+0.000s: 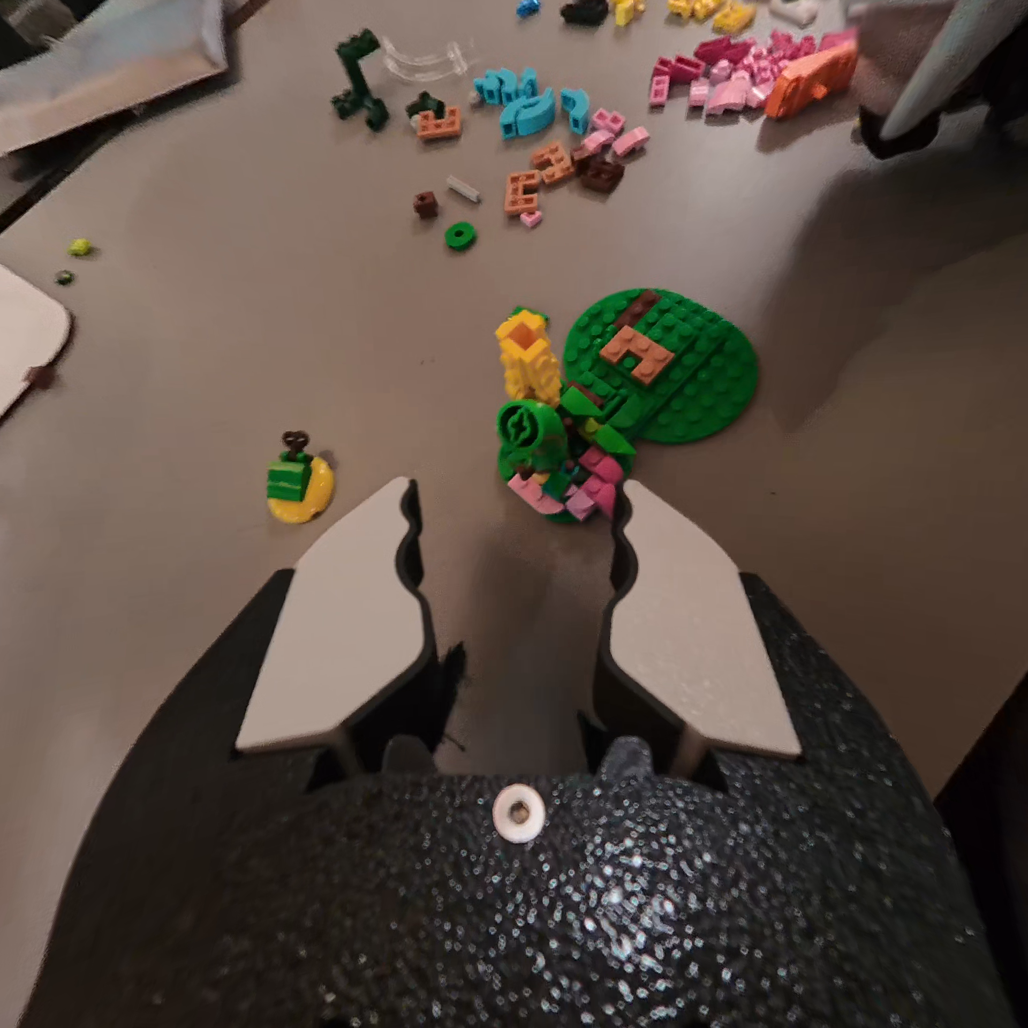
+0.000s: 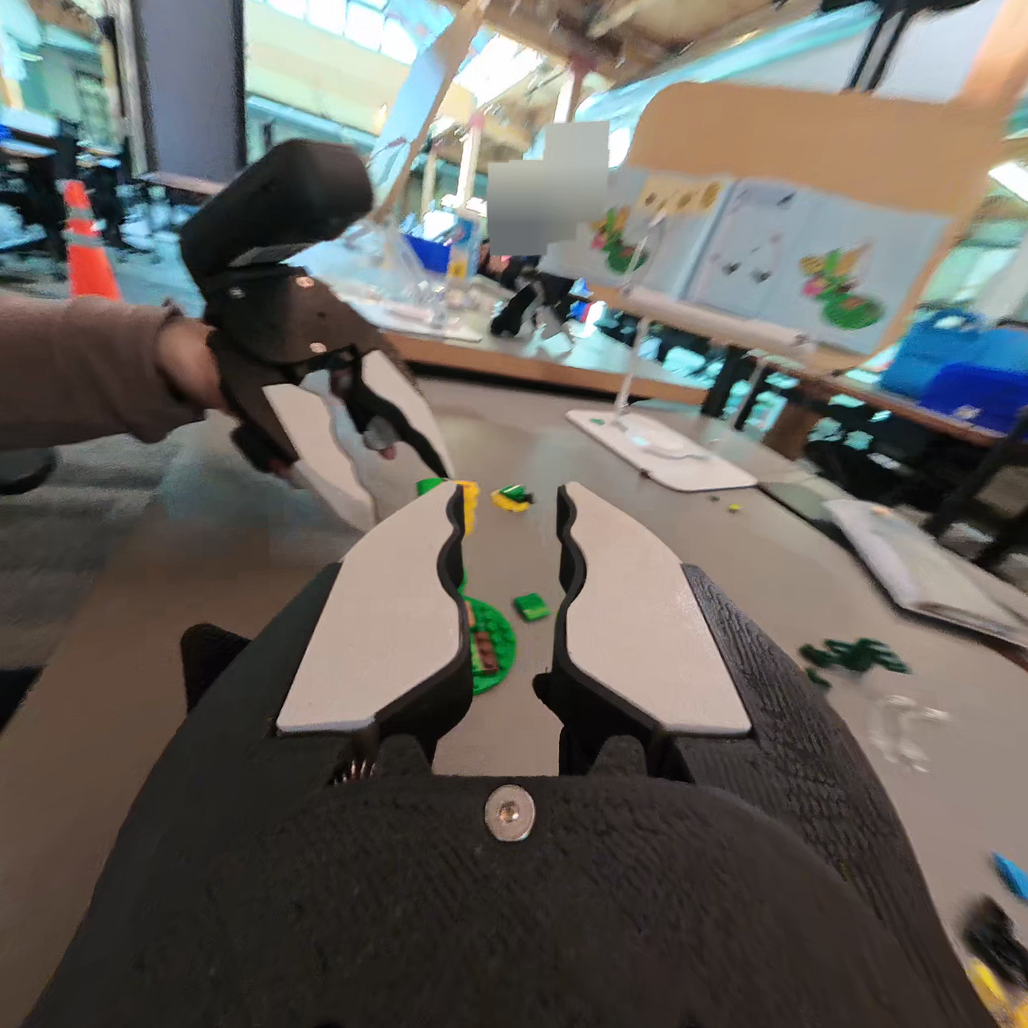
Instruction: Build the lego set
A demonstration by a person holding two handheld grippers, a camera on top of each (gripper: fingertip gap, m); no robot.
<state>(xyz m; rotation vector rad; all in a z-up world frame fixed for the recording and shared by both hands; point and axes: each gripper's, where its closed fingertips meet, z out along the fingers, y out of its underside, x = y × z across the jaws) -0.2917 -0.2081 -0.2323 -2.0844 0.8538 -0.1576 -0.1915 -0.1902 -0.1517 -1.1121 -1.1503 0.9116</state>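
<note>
A round green plate (image 1: 701,389) lies on the grey table with tan and brown pieces on it. A flower build (image 1: 550,439) of yellow, green and pink bricks stands at its near edge. My left gripper (image 1: 517,495) is open and empty just short of the build, its right fingertip next to the pink petals. My right gripper (image 2: 509,492) is open and empty above the table, with the green plate (image 2: 495,651) showing between its fingers. The left gripper (image 2: 400,489) also shows there, held by a hand.
A small yellow plate with a green brick (image 1: 297,484) lies left of the build. Loose pieces lie beyond: a green ring (image 1: 460,236), tan, blue (image 1: 523,103), pink (image 1: 734,78) and dark green (image 1: 359,83). An instruction page on a stand (image 2: 779,267) is at the back. The tips of one gripper are about 12 cm away from the tips of the other.
</note>
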